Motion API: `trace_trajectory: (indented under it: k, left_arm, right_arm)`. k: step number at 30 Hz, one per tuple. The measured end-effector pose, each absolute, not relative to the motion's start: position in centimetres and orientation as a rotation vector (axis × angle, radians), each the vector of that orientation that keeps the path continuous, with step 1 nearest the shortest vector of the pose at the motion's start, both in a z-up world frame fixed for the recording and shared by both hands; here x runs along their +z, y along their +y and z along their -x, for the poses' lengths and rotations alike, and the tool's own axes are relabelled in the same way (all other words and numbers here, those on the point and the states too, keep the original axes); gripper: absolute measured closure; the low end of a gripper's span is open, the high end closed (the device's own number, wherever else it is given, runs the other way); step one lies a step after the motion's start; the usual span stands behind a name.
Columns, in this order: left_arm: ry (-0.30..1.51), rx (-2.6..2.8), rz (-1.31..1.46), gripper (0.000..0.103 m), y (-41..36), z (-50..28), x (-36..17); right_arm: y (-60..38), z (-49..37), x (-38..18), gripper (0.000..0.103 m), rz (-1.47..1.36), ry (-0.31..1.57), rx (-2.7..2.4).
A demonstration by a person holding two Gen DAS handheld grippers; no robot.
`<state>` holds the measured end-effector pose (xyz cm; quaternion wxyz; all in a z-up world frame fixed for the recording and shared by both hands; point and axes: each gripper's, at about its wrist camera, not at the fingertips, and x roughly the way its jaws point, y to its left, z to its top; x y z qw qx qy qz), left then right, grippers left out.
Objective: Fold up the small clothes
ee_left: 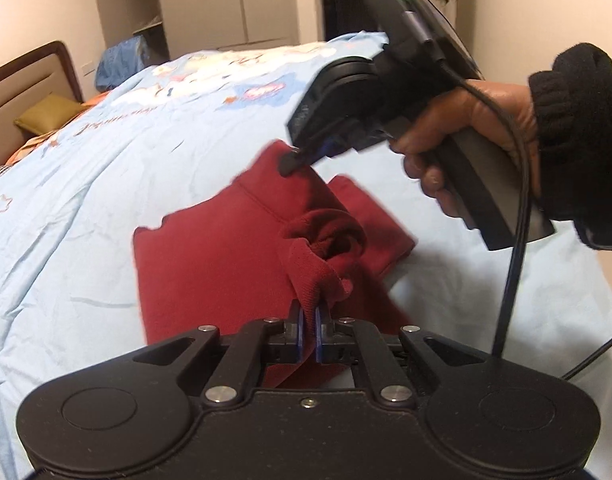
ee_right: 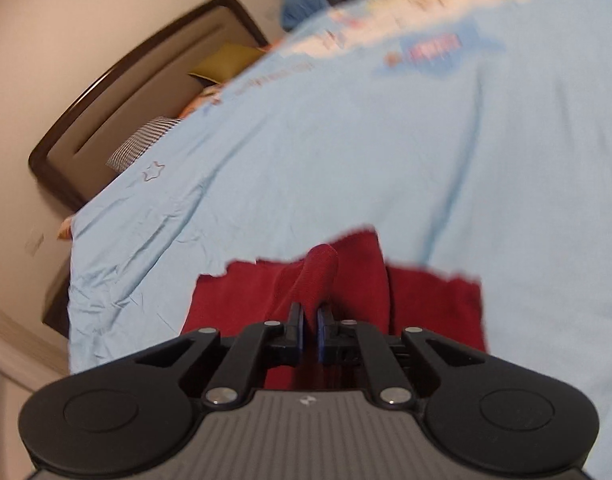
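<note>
Pinching red garment point(ee_left: 210, 264) — both hand-held grippers point(ee_left: 309, 312) level.

Bed point(ee_left: 106, 184) with light blue quilt, red garment point(ee_left: 226, 248) lying on it

Blue-quilted bed point(ee_left: 146, 152), brown headboard point(ee_left: 26, 76), beige wardrobe point(ee_left: 226, 0)

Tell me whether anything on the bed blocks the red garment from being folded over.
Nothing visible does. Both the left tool and right tool are shut on the red garment, and only bare blue bedsheet lies around it.
</note>
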<state>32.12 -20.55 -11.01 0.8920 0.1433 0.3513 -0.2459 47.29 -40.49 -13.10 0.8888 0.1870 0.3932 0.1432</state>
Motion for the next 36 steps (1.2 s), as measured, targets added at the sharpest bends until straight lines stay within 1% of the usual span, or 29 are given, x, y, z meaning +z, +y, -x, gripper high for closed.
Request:
trace_trajectory:
  k: [2,4,6,9,10,12,14,15,16,17,18,19,20,21,23,26,28,29,30,32,36]
  left_arm:
    - [0.721,-0.534,-0.316,0.099,-22.1,-32.3,-11.2]
    - [0.737,-0.557,-0.326,0.099,-24.1,-32.8,-11.9]
    - [0.761,-0.581,-0.318,0.099,-25.6,-33.5,-13.1]
    - [0.849,-0.604,-0.323,0.098,-26.4,-34.3,-15.2]
    - [0.868,-0.609,-0.328,0.097,-26.4,-34.1,-15.4]
    - [0.878,-0.611,-0.307,0.088,-25.5,-34.0,-15.3]
    - [0.897,-0.616,-0.242,0.066,-24.2,-34.0,-14.8]
    - [0.903,-0.614,-0.201,0.061,-23.4,-34.1,-14.5]
    - [0.906,-0.609,-0.163,0.050,-22.6,-34.0,-14.2]
    - [0.906,-0.599,-0.127,0.043,-21.9,-34.0,-13.9]
    - [0.902,-0.583,-0.087,0.040,-21.2,-33.9,-13.6]
    - [0.897,-0.567,-0.044,0.034,-20.3,-33.9,-13.3]
    - [0.891,-0.548,0.005,0.028,-19.3,-33.9,-13.0]
    - [0.885,-0.520,0.048,0.026,-18.4,-34.0,-12.8]
    - [0.875,-0.424,0.116,0.017,-16.7,-34.4,-12.8]
    - [0.893,-0.260,0.189,0.015,-14.3,-35.8,-13.5]
    - [0.921,-0.168,0.272,0.015,-12.5,-37.2,-14.3]
    - [0.935,-0.135,0.311,0.015,-11.5,-37.9,-14.7]
    - [0.955,-0.108,0.339,0.016,-10.9,-38.7,-15.1]
    - [1.003,-0.080,0.353,0.020,-10.0,-40.1,-15.6]
    - [1.053,-0.091,0.314,0.019,-9.1,-40.9,-15.9]
  right_arm:
    - [-40.5,-47.0,-12.2,0.096,-0.297,0.784,0.290]
    - [-41.1,-47.3,-12.5,0.096,-0.264,0.790,0.253]
    - [-42.1,-47.5,-13.5,0.096,-0.267,0.805,0.201]
    - [-43.7,-47.6,-15.7,0.096,-0.311,0.858,0.133]
    - [-44.1,-47.5,-16.3,0.096,-0.327,0.875,0.127]
    - [-44.4,-47.0,-16.7,0.095,-0.334,0.877,0.149]
    - [-44.8,-46.3,-16.3,0.092,-0.335,0.862,0.175]
    - [-45.1,-45.9,-16.0,0.085,-0.336,0.858,0.177]
    - [-45.3,-45.4,-15.7,0.082,-0.334,0.854,0.179]
    - [-45.6,-44.8,-15.4,0.078,-0.327,0.849,0.183]
    - [-45.7,-44.2,-15.1,0.069,-0.313,0.847,0.191]
    - [-45.8,-43.3,-14.7,0.065,-0.285,0.846,0.203]
    - [-45.8,-42.4,-14.3,0.058,-0.251,0.844,0.214]
    - [-45.6,-41.6,-14.0,0.054,-0.213,0.845,0.229]
    - [-45.1,-39.8,-13.4,0.048,-0.132,0.848,0.275]
    - [-43.5,-38.0,-13.3,0.047,0.000,0.867,0.343]
    - [-42.3,-37.7,-13.8,0.048,0.081,0.886,0.371]
    - [-41.4,-37.7,-14.2,0.054,0.131,0.889,0.374]
    - [-40.7,-37.8,-14.5,0.071,0.172,0.887,0.369]
    - [-39.7,-37.7,-15.0,0.095,0.220,0.880,0.368]
    - [-38.1,-35.5,-16.0,0.099,0.428,0.828,0.318]
